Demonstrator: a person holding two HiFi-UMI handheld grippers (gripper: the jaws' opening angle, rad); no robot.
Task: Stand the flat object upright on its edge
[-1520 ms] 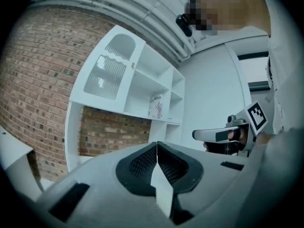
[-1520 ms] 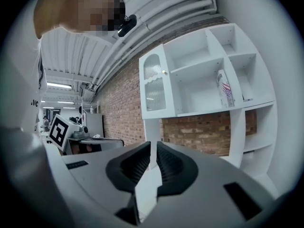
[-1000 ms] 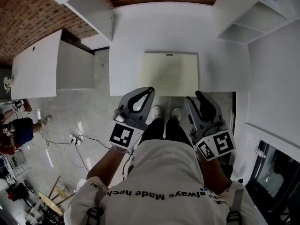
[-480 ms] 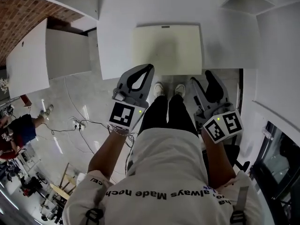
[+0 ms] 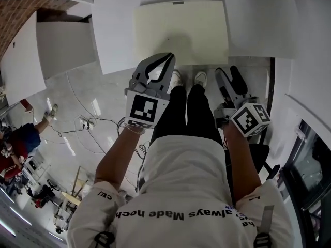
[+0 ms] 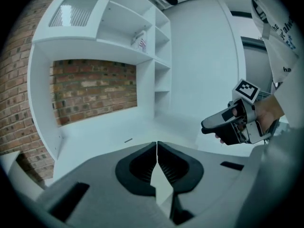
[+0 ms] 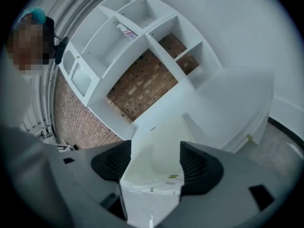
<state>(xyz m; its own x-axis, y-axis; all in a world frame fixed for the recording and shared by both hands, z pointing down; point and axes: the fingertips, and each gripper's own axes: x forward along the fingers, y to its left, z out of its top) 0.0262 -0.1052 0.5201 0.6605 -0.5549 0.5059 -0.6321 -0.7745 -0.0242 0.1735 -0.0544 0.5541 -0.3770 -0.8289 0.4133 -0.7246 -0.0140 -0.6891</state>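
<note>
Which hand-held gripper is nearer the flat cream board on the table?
Left. The left hand-held gripper overlaps the cream board at its near edge in the head view; the right hand-held gripper, jaws opening and empty, sits just short of its near right corner.

The scene is viewed steeply from above the person's head. The white table (image 5: pixel 116 30) and pale flat board (image 5: pixel 181 32) lie along the upper edge, and the left gripper (image 5: pixel 168 58) and right gripper (image 5: pixel 228 72) are seen from behind at mid-frame. The left gripper view is taken low along its own jaws toward the brick wall (image 6: pixel 95 91) and white shelving (image 6: pixel 152 46), with the right gripper caught at the right edge. The right gripper view is rolled and looks along its opening jaws; the board is seen beyond their gap, not in it. Wall, shelving and table are shared by both gripper views.
</note>
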